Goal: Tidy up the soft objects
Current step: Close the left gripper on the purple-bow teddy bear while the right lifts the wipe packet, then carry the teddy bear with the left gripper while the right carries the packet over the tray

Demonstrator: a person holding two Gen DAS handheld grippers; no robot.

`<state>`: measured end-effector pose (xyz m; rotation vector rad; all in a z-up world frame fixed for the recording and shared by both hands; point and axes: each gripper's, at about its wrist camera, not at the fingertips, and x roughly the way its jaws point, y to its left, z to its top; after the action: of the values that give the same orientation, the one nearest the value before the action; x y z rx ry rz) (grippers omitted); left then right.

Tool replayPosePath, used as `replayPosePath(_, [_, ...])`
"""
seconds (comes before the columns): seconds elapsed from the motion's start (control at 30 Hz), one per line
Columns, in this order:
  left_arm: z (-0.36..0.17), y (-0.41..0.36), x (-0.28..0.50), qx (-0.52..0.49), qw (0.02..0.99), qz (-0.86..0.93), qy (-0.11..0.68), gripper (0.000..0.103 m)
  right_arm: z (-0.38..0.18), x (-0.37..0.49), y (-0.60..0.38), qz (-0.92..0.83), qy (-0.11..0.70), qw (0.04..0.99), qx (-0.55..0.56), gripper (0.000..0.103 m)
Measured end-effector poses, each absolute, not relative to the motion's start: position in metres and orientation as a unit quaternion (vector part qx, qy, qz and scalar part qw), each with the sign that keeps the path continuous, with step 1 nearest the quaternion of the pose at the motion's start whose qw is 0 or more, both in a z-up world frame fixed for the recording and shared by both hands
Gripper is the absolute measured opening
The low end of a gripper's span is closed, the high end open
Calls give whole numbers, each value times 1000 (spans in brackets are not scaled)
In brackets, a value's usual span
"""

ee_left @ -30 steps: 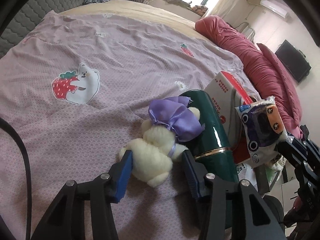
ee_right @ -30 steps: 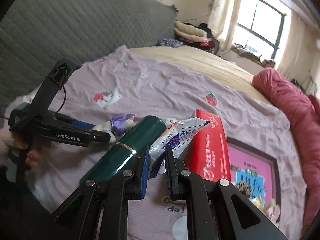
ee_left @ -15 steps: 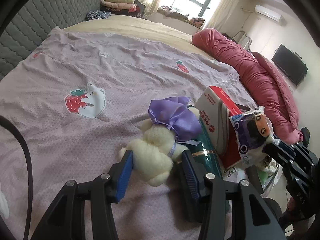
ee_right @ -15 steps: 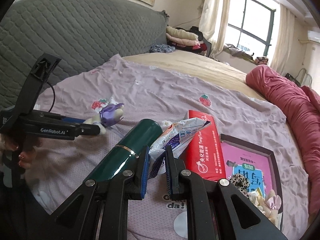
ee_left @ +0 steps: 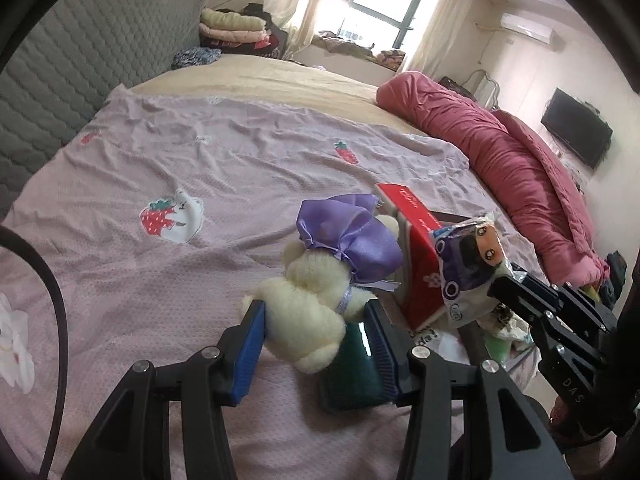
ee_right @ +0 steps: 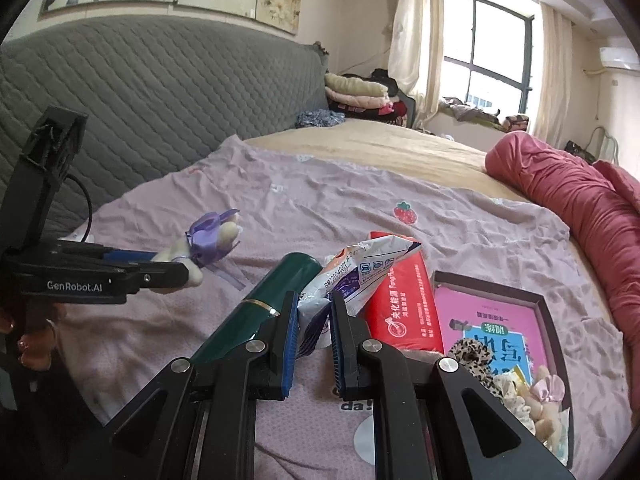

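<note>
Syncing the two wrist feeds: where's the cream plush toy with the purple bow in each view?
Left wrist: plush toy at lower centre, clamped in the left gripper, raised off the bedspread.
Right wrist: plush toy at mid-left, at the tip of the left gripper.
Shared landmark: red tissue pack, right of the toy in both views.

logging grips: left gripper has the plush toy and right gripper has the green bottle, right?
Not quite. The left gripper does hold the plush toy, but the right gripper is shut on the plastic packet. The green bottle lies on the bed beside it, as the right wrist view shows.
</note>
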<state>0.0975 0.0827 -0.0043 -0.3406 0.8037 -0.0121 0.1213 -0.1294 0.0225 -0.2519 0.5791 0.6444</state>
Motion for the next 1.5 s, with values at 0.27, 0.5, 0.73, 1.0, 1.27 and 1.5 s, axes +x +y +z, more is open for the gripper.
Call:
replayPosePath(0.27, [15, 54, 91, -144, 910, -3, 388, 50, 31, 114, -154, 313, 269, 907, -86, 15])
replayPosePath(0.5, [26, 33, 91, -127, 912, -3, 389, 50, 38, 113, -173, 316, 256, 912, -48, 15])
replayPosePath(0.73, [33, 9, 94, -108, 915, -9, 389, 50, 41, 111, -187, 312, 245, 917, -29, 15])
replayPosePath(1.0, [38, -23, 106, -87, 915, -23, 392, 50, 48, 113, -215, 297, 232, 926, 4, 15])
replayPosePath(1.27, [41, -69, 123, -58, 916, -52, 395, 50, 49, 123, -258, 259, 224, 938, 44, 15])
replayPosePath(1.5, [35, -111, 144, -46, 907, -84, 409, 11, 45, 136, -312, 203, 221, 951, 81, 15])
